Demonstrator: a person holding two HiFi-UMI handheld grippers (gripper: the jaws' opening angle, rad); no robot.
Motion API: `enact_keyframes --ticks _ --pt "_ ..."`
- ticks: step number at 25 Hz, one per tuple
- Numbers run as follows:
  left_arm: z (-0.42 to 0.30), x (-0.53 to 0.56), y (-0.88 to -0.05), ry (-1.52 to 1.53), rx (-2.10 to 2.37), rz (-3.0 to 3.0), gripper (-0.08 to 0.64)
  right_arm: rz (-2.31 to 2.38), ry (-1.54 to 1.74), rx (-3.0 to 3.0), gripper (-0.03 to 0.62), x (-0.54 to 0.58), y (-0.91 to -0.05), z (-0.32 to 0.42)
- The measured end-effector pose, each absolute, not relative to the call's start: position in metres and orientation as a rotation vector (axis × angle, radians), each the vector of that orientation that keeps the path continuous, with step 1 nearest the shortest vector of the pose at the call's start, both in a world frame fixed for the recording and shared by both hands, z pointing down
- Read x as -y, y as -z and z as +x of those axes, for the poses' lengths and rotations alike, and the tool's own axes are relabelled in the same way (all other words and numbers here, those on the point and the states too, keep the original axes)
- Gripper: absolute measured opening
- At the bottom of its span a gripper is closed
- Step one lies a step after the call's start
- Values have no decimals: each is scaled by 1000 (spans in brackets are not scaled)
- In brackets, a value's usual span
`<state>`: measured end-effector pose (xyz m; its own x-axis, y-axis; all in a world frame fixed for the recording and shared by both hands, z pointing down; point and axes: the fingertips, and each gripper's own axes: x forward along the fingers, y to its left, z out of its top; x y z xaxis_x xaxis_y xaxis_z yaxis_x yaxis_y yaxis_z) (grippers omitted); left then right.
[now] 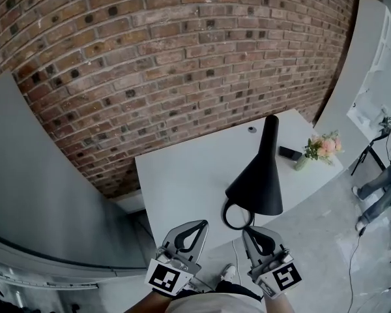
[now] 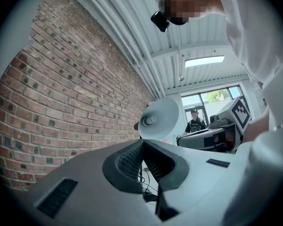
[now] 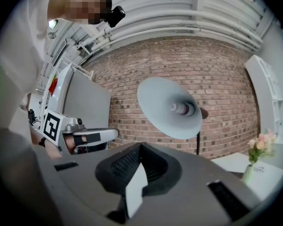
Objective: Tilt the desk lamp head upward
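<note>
The black cone-shaped desk lamp head [image 1: 259, 178] hangs over the front of the white table [image 1: 182, 181] with its wide mouth facing down towards me. Seen from below, its pale inside and bulb show in the left gripper view [image 2: 159, 118] and the right gripper view [image 3: 167, 107]. My left gripper [image 1: 204, 224] is below and left of the lamp mouth, my right gripper [image 1: 247, 231] just under its rim. Neither touches the lamp. Both are shut with nothing between the jaws, as their own views show [image 2: 144, 141] [image 3: 140, 145].
A black cable loop [image 1: 233, 216] hangs under the lamp. A vase of pink flowers [image 1: 322, 149], a small black box [image 1: 290, 153] and a round knob [image 1: 251, 129] are on the table's far right. Behind it is the brick wall [image 1: 150, 51], with a grey panel [image 1: 32, 188] to the left. A person [image 1: 386, 184] stands at the right.
</note>
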<state>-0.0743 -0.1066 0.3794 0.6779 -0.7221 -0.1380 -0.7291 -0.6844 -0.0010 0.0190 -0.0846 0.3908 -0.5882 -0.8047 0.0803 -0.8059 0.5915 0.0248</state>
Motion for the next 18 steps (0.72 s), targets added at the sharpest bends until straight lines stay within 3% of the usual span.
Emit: enact_keyframes --ticks 18 --pt "-82 127 -372 -202 -1243 -2807 4 1314 25 2768 14 105 -381 5"
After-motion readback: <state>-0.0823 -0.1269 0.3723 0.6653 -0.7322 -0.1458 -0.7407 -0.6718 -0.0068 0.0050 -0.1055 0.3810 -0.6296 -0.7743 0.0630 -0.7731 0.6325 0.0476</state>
